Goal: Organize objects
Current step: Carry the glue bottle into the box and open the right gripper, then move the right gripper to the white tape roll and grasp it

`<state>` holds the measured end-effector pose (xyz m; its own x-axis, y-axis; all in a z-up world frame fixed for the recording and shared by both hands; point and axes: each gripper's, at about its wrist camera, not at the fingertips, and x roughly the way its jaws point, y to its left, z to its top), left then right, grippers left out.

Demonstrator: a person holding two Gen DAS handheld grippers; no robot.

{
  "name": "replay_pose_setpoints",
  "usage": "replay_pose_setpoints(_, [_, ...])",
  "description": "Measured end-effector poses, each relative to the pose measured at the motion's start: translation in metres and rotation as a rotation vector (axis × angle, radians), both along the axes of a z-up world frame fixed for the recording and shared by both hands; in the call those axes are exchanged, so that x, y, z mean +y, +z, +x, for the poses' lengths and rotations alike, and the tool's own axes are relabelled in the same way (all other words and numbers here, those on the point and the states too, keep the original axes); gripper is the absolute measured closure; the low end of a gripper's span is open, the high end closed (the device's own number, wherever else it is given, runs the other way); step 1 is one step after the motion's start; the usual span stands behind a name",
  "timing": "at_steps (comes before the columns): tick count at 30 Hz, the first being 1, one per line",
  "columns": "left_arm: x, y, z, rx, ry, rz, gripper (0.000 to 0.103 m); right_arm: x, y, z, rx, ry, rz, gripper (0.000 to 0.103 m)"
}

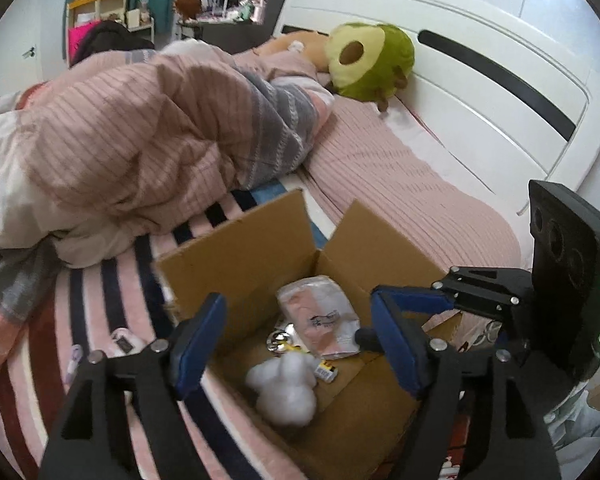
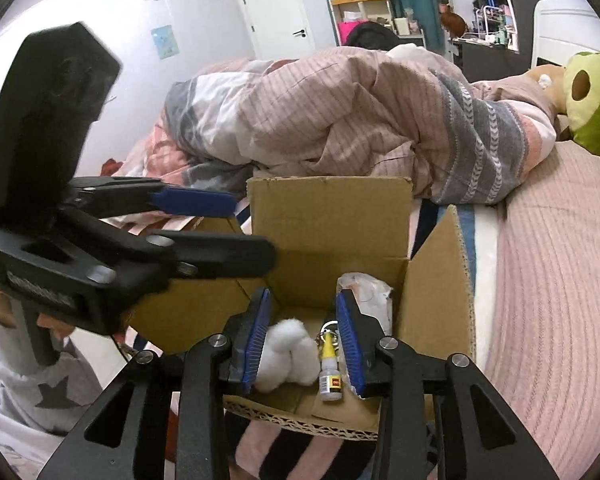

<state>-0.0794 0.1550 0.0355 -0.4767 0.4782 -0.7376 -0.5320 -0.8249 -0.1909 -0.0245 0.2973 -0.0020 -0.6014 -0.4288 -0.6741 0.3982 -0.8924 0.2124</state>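
An open cardboard box (image 1: 236, 248) (image 2: 328, 208) stands on the bed. Inside lie a white fluffy toy (image 1: 284, 388) (image 2: 288, 350), a clear packet with pink contents (image 1: 320, 316) (image 2: 370, 292), a small yellow-capped bottle (image 2: 329, 364) and a metal keyring (image 1: 278, 340). My left gripper (image 1: 296, 340) hangs open over the box with nothing between its pads; it also shows from the side (image 2: 256, 230). My right gripper (image 2: 302, 332) is narrowly open above the toy and bottle, its pads apart from both. A blue-padded right finger (image 1: 416, 300) reaches in over the box's right flap.
A bunched pink and grey duvet (image 1: 140, 132) lies behind the box. An avocado plush (image 1: 370, 58) leans on the white headboard (image 1: 480, 80). Small items (image 1: 124, 342) rest on the striped blanket (image 1: 112, 292) left of the box. A person's hand (image 2: 0, 308) holds the left gripper's handle.
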Motion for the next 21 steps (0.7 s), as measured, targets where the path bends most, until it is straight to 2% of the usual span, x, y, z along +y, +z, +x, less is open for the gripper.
replay_pose_setpoints(4, [-0.024,0.009,0.01,0.03,0.043,0.014,0.026,-0.002,0.004,0.003,0.001,-0.01,-0.009,0.072])
replay_pose_setpoints(9, [-0.065,0.016,0.024,0.058,0.115,0.023,0.025,-0.028,0.014,0.012,0.029,0.029,0.003,0.072])
replay_pose_setpoints(14, [-0.116,0.013,0.042,0.068,0.198,0.052,0.025,-0.07,0.027,0.023,0.069,0.103,0.005,0.072])
replay_pose_setpoints(21, [-0.185,-0.003,0.063,0.099,0.352,0.021,0.019,-0.156,0.021,0.032,0.062,0.277,-0.008,0.072])
